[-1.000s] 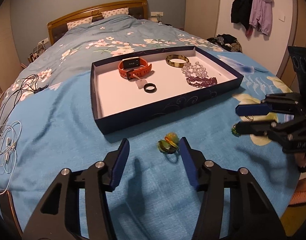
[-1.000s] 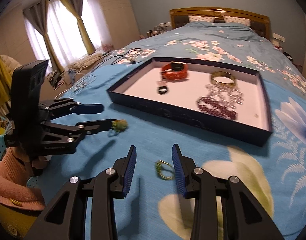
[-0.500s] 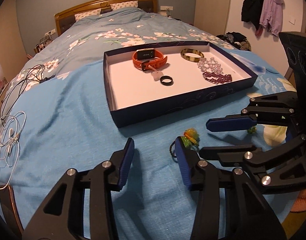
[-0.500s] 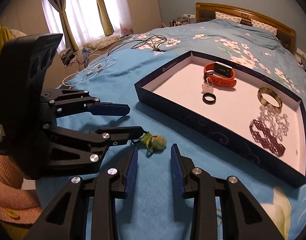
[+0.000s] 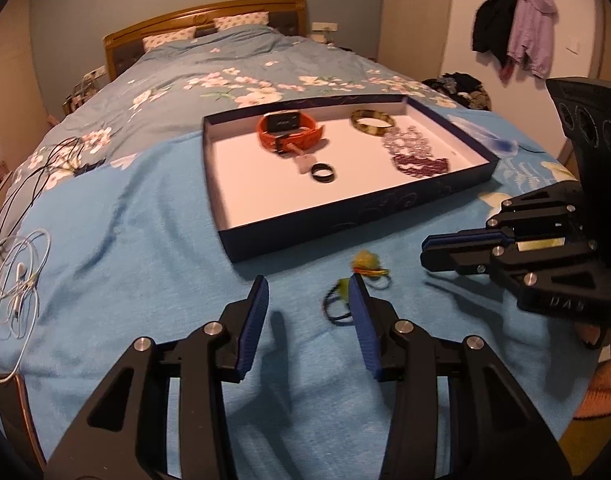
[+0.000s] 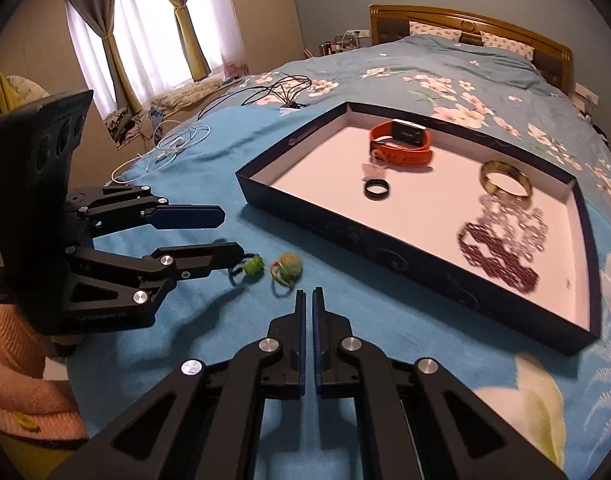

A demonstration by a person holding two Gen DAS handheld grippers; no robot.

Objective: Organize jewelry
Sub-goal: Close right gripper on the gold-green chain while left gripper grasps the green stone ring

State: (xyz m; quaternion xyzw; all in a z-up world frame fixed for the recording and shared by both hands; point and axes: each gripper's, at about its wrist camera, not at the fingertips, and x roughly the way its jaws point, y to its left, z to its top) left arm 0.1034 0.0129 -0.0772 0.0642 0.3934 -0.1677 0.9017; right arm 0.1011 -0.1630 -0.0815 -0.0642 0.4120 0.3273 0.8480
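the shallow navy tray sits on the blue floral bedspread and everything can be placed from it. inside, toward the headboard side, lies an orange watch, with a small pale tag and a black ring just in front of it. along the tray's right half there is an amber bangle at the back, then a clear bead bracelet, then a dark purple bead bracelet touching it nearer the front wall.

outside the tray, just before its near wall, two small pieces lie on the bedspread close together: a yellow-green charm on a multicoloured cord and a green charm on a dark cord.

the left gripper hangs low over the bedspread in front of the tray, its fingers spread wide with nothing between them; the green charm and its dark loop lie right at the tip of one finger, seemingly touching it from the right wrist view, though the blur leaves that unsure.

the right gripper points at the yellow-green charm from just short of it, its fingers pressed almost together with only a thin slit between them, empty.

off to the tray's left side, white earphones and black cables trail across the bedspread.
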